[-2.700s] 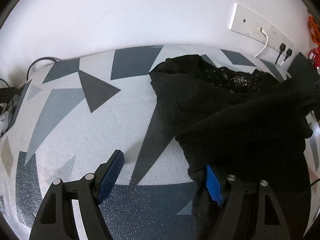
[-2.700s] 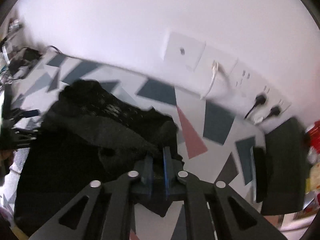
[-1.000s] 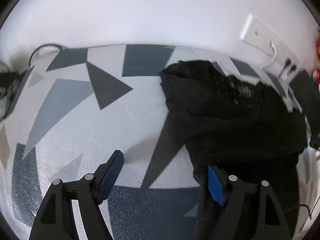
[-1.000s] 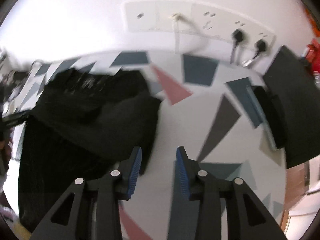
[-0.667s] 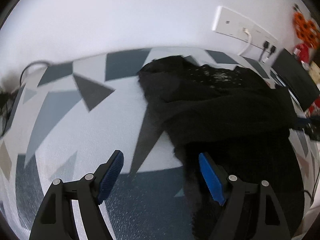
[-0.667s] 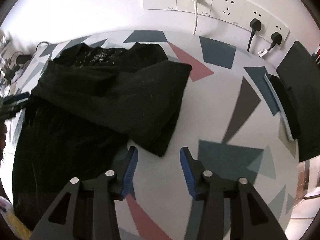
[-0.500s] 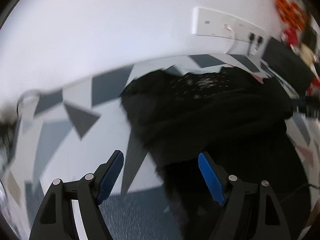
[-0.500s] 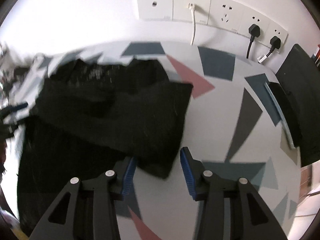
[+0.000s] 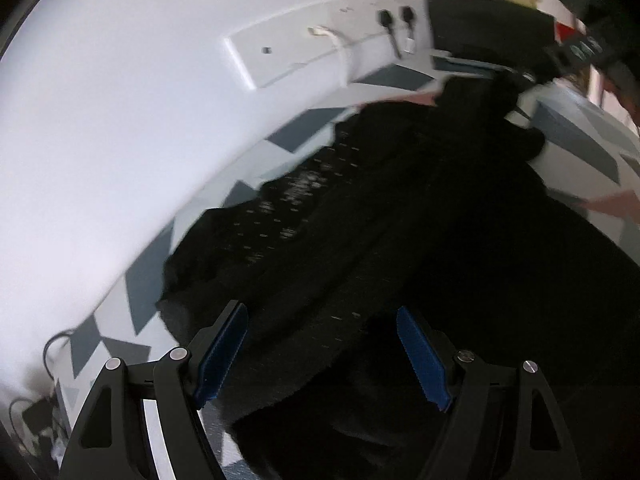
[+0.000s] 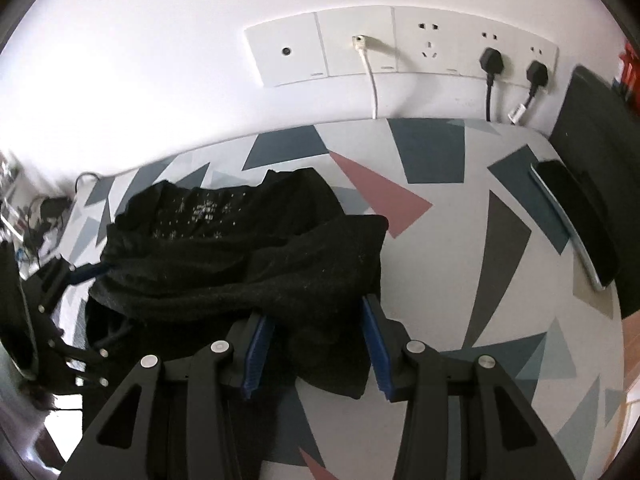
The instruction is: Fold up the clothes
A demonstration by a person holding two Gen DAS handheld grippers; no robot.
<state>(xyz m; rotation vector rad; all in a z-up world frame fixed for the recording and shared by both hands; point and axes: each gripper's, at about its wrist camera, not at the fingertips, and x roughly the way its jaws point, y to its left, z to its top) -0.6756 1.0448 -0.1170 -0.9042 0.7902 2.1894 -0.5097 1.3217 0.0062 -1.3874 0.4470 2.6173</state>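
A black knit garment (image 10: 256, 256) with small silver dots near its collar lies bunched on the table with the triangle-patterned cover (image 10: 460, 240). My right gripper (image 10: 316, 344) is open, its blue pads on either side of the garment's near right corner. My left gripper (image 9: 320, 356) is open over the garment's (image 9: 400, 240) left part, its pads apart above a folded band of cloth. The left gripper also shows at the left edge of the right wrist view (image 10: 68, 280).
A white wall with a socket strip (image 10: 400, 46), a white cable and two black plugs (image 10: 512, 66) runs behind the table. A phone (image 10: 576, 220) and a black flat object (image 10: 600, 152) lie at the right. Cables lie at the far left (image 10: 44, 216).
My right gripper let go of the cloth, opened and moved in over the garment's corner. My left gripper swung right from the garment's left edge to above the cloth.
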